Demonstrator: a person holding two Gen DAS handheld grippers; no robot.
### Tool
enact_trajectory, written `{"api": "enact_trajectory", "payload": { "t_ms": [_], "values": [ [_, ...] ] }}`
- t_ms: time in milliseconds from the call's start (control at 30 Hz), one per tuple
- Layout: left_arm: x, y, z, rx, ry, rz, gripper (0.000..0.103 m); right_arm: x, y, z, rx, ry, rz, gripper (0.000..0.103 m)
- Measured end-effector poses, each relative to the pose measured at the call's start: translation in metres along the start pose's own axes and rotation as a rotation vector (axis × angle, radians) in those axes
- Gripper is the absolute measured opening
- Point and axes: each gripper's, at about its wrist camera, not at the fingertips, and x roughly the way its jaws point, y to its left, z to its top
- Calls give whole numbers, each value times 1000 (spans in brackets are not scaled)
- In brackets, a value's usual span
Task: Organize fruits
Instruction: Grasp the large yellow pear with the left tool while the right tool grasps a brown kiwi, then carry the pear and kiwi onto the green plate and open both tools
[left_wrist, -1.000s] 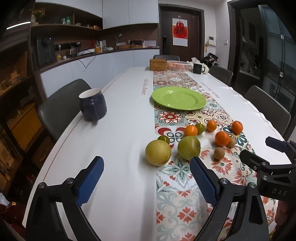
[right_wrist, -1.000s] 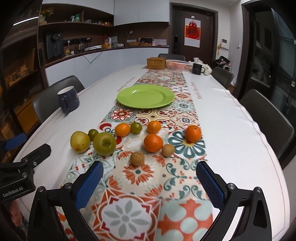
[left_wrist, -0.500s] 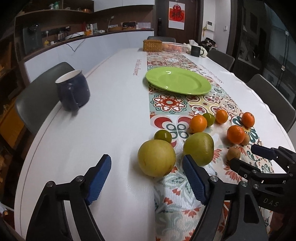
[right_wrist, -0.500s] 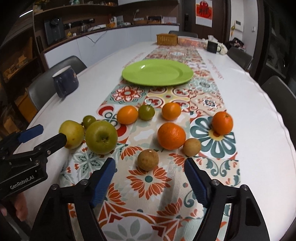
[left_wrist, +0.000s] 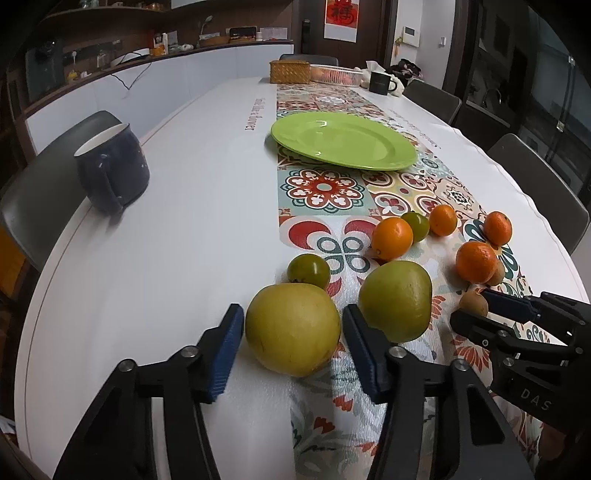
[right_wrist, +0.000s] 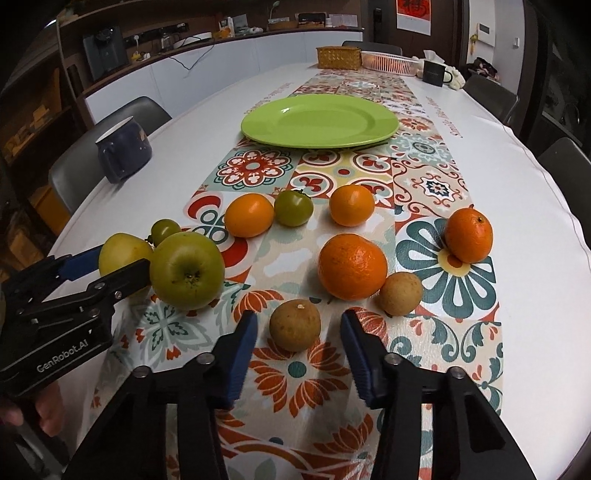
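Long white table (left_wrist: 166, 258) with patterned runner (right_wrist: 424, 184), navy mug (left_wrist: 110, 170) at left, green plate (left_wrist: 343, 140) beyond the fruit. We log our left gripper (left_wrist: 291, 343) spread around the yellow apple (left_wrist: 291, 328), pads not pressing. Our right gripper (right_wrist: 297, 347) stands agape astride the brown fruit (right_wrist: 294, 325), oranges behind.

Home dining room with kitchen counter, long white table (left_wrist: 177, 229) ringed by grey chairs (left_wrist: 543, 177), patterned runner (right_wrist: 424, 177), cupboards and shelving (right_wrist: 33, 110) seen along the wall, red door hanging (left_wrist: 341, 16)

Left tongs (left_wrist: 291, 350): advanced, narrowed, now bracketing yellow apple (left_wrist: 292, 328). Right tongs (right_wrist: 298, 350): advanced, narrowed, now bracketing brown fruit (right_wrist: 294, 325).
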Motion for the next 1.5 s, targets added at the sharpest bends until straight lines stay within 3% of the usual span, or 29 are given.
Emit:
{"api": "enact_trajectory", "payload": {
  "t_ms": [233, 467, 767, 1133, 1500],
  "values": [
    [0, -1, -1, 14, 1, 16, 50, 1, 0, 0, -11, 7, 16, 29],
    [-11, -3, -4, 15, 6, 22, 49, -9, 1, 1, -17, -16, 30, 29],
    [-44, -13, 1, 23, -54, 12, 49, -40, 3, 7, -41, -97, 54, 29],
    [-74, -33, 43, 66, -160, -24, 49, -74, -10, 39, -58, -192, 91, 29],
    [-67, -43, 109, 118, -214, -41, 49, -82, -28, 105, -83, -282, 80, 29]
  ]
}}
